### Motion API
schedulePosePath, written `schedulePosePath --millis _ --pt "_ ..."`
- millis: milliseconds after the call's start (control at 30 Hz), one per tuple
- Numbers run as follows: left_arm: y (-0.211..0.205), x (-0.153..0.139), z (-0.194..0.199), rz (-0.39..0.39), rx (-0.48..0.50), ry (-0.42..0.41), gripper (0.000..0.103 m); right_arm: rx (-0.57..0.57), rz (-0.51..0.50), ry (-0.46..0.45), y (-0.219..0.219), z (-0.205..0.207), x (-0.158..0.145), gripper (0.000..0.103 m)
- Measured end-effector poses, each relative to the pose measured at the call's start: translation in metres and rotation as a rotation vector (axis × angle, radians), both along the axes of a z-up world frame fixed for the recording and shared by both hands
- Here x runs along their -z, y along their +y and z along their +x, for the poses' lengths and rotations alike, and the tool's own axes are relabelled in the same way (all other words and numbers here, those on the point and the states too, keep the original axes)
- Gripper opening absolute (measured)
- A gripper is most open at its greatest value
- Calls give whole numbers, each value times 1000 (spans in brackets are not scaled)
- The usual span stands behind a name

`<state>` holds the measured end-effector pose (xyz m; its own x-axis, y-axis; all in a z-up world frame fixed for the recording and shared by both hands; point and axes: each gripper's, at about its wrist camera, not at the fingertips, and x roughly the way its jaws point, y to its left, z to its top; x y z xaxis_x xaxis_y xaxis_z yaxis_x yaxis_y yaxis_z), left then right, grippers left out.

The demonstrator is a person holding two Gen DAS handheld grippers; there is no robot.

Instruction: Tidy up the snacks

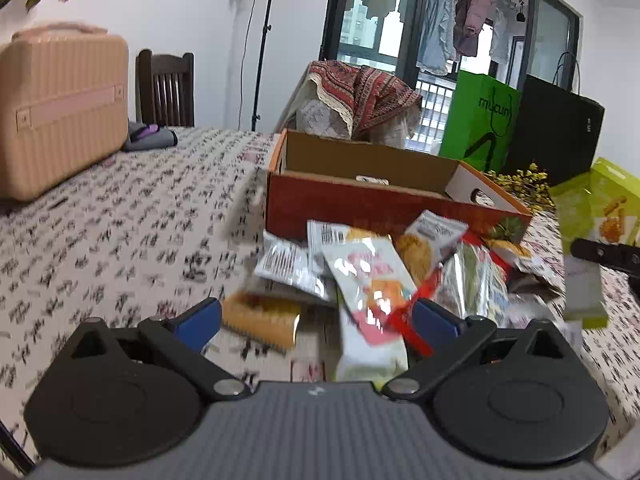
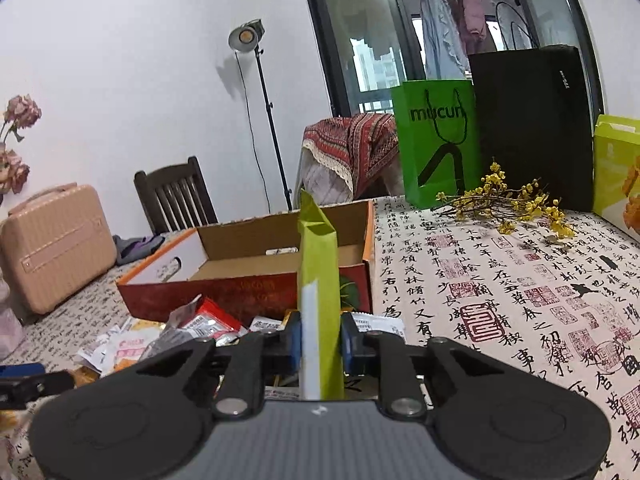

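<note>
A pile of snack packets [image 1: 372, 276] lies on the printed tablecloth in front of an open orange cardboard box [image 1: 360, 200]. In the left wrist view my left gripper [image 1: 316, 318] hangs open over the near side of the pile. A white-and-pink packet [image 1: 368, 268] and a golden biscuit packet [image 1: 260, 320] show between its blue pads, neither of them pressed. In the right wrist view my right gripper [image 2: 320, 340] is shut on a green packet [image 2: 318, 264], held upright on edge in front of the box [image 2: 248, 264]. The same green packet [image 1: 580, 240] shows at the right of the left wrist view.
A pink suitcase [image 1: 60, 108] stands at the table's left with a dark chair [image 1: 166, 88] behind it. At the back right are a green paper bag [image 2: 438, 140], a black bag [image 2: 532, 124], yellow flower sprigs [image 2: 508, 200] and a yellow-green carton [image 2: 618, 172].
</note>
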<state>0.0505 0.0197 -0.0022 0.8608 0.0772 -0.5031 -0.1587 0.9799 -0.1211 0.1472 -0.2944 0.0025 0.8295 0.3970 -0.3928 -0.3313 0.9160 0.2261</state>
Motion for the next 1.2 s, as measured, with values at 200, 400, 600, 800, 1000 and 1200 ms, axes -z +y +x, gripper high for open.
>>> schedulePosePath --millis 200,400,600,800,1000,1200 --pt "-17 -8 32 46 -34 30 103 -24 95 -9 -3 2 11 19" --pt "-36 -1 65 87 -70 75 103 -31 211 9 -16 16 35 19" --pt "-49 10 80 131 -123 112 103 -37 270 33 -25 21 42 19" --pt "-56 15 87 167 -158 123 103 -52 279 34 -24 23 44 19" --pt "-54 16 88 165 -173 138 103 -57 289 34 -25 22 44 19" --pt "-42 17 81 126 -139 145 89 -61 293 32 -25 22 45 20"
